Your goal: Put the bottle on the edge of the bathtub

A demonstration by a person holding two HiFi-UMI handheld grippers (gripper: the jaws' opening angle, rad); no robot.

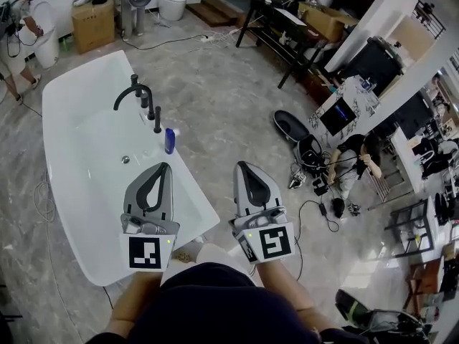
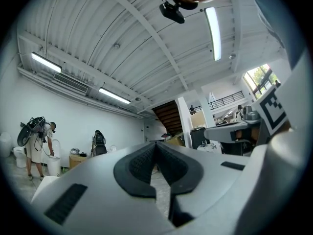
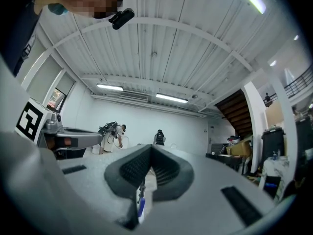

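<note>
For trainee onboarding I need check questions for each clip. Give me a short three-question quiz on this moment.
1. True or false: the right gripper holds the blue bottle.
2. What stands closest to the bottle? A. black faucet B. cardboard box C. toilet
3. How do the left gripper's fingers stand?
Key: 1 false; it is shut and empty. 2 A. 3 Together, with nothing between them.
</note>
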